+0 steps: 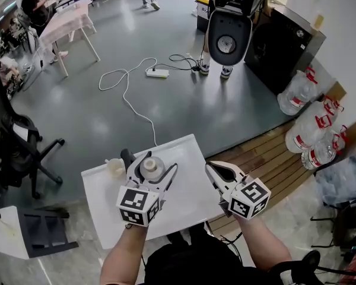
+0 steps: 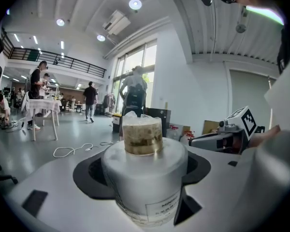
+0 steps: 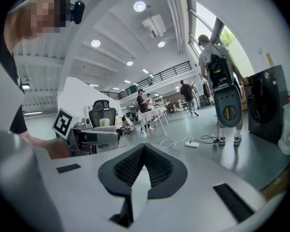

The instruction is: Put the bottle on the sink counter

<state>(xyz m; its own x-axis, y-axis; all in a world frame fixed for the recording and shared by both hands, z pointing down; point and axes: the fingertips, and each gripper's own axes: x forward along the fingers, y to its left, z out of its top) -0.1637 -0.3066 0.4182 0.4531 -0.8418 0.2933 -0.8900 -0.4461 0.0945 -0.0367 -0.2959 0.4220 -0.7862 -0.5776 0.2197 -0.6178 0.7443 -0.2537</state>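
Note:
In the head view my left gripper (image 1: 152,162) is shut on a white bottle (image 1: 153,168) with a round pale cap, held above a white table (image 1: 187,159). The left gripper view shows the bottle (image 2: 145,178) upright between the jaws of the left gripper (image 2: 144,166); it is white and labelled, with a frosted cap that has a gold band. My right gripper (image 1: 213,168) hovers at the table's right edge, its black pads pressed together with nothing between them, as the right gripper view (image 3: 144,150) confirms. No sink counter is in view.
A small cream jar (image 1: 114,167) stands on the table beside the left gripper. Office chairs (image 1: 18,153) are at the left, and water jugs (image 1: 311,126) and a wooden pallet (image 1: 273,159) at the right. A power strip with cable (image 1: 157,73) lies on the grey floor. A person (image 1: 228,31) stands ahead.

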